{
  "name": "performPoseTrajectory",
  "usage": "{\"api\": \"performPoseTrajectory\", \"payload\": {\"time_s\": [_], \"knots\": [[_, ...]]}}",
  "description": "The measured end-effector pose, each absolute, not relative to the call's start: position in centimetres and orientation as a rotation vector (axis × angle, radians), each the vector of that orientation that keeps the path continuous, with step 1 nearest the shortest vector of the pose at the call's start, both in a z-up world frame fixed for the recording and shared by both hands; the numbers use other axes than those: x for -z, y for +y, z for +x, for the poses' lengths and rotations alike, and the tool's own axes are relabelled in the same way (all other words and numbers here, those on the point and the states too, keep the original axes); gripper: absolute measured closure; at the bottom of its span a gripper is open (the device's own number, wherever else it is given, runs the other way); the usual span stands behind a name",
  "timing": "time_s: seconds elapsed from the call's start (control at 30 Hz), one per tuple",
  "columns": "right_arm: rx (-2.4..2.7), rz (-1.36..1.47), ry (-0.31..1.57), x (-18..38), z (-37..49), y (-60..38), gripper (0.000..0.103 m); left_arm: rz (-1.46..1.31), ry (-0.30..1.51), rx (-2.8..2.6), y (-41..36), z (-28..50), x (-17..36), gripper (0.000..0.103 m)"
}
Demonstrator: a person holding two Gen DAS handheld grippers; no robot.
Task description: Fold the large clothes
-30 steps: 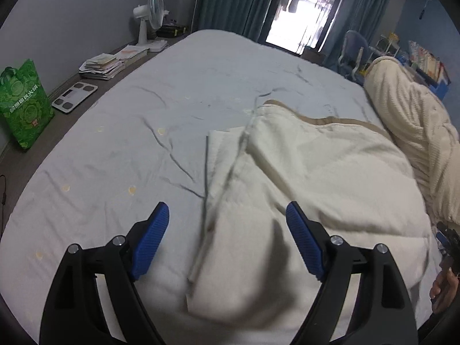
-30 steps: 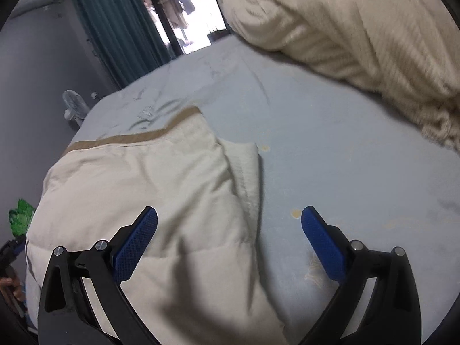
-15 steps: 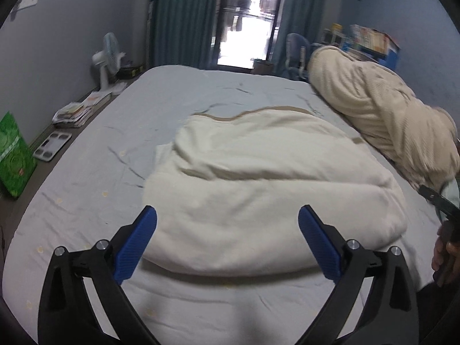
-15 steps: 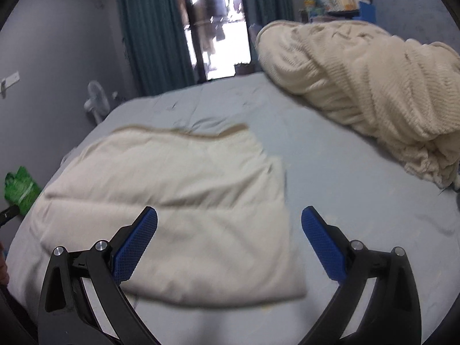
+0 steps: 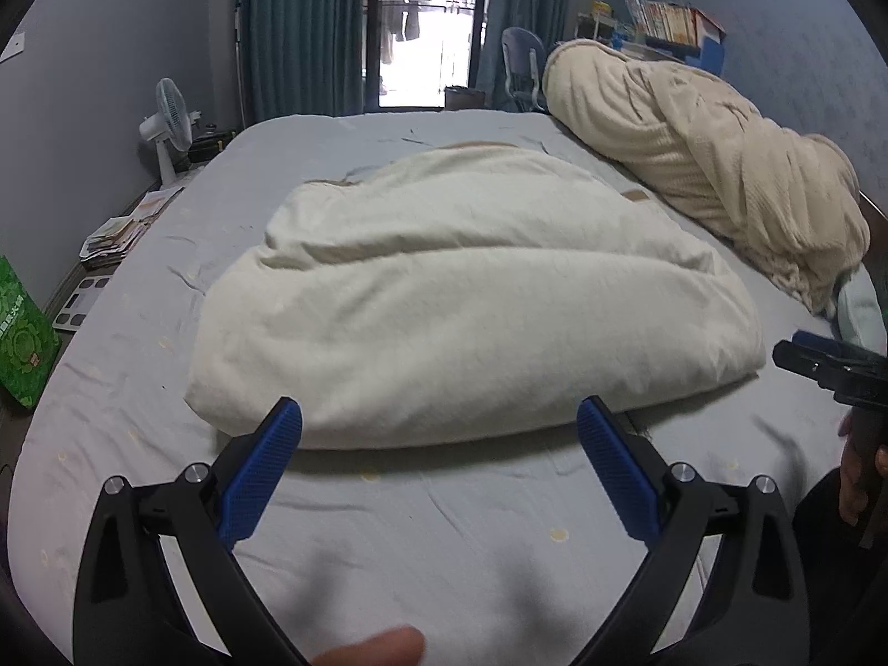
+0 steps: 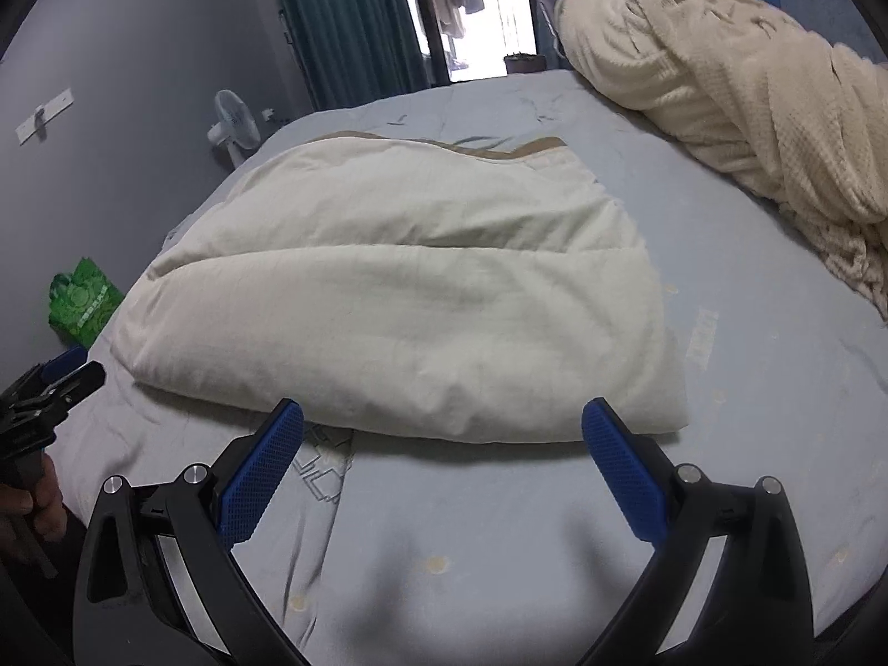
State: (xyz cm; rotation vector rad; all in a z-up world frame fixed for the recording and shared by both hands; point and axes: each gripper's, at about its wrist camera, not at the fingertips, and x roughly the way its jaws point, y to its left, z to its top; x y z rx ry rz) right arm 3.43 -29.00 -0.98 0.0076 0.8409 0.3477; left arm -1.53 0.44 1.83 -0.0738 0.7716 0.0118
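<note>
A large cream padded garment with a tan trim lies folded in a thick rectangle on the light blue bed, in the left wrist view (image 5: 472, 299) and the right wrist view (image 6: 410, 299). My left gripper (image 5: 441, 466) is open and empty, held above the bed sheet just short of the garment's near edge. My right gripper (image 6: 444, 466) is open and empty, also just short of the near edge. Each gripper shows at the edge of the other's view: the right one (image 5: 832, 369) and the left one (image 6: 50, 388).
A bunched cream knitted blanket (image 5: 710, 166) lies along the bed's right side. On the left floor stand a green bag (image 5: 22, 344), a scale, stacked papers and a white fan (image 5: 166, 127). Curtains and a glass door are at the far end.
Both grippers have pulled back from over the garment toward the near edge of the bed. The garment now lies folded over as a thicker, more compact rectangle.
</note>
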Motion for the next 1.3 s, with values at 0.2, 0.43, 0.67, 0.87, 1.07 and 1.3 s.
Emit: {"api": "performPoseTrajectory", "payload": {"time_s": [0.2, 0.43, 0.67, 0.87, 1.07, 1.3], "knots": [[-0.346, -0.070, 0.843, 1.4, 3.3, -27.7, 0.007, -0.078, 0.787, -0.017, 0.2, -1.9, -1.4, 0.008], [-0.337, -0.085, 0.842, 1.5, 3.2, -27.5, 0.007, -0.095, 0.789, -0.015, 0.4, -1.7, -1.5, 0.008], [-0.327, -0.099, 0.845, 1.6, 3.2, -27.2, 0.007, -0.091, 0.789, -0.010, 0.2, -1.6, -1.5, 0.008], [-0.328, -0.094, 0.847, 1.7, 3.2, -27.2, 0.007, -0.092, 0.794, -0.010, 0.1, -1.5, -1.4, 0.008], [-0.329, -0.093, 0.843, 1.5, 3.1, -27.2, 0.007, -0.088, 0.797, -0.013, 0.0, -1.5, -1.4, 0.008], [-0.328, -0.093, 0.844, 1.5, 3.1, -27.2, 0.007, -0.090, 0.796, -0.015, 0.0, -1.5, -1.3, 0.008]]}}
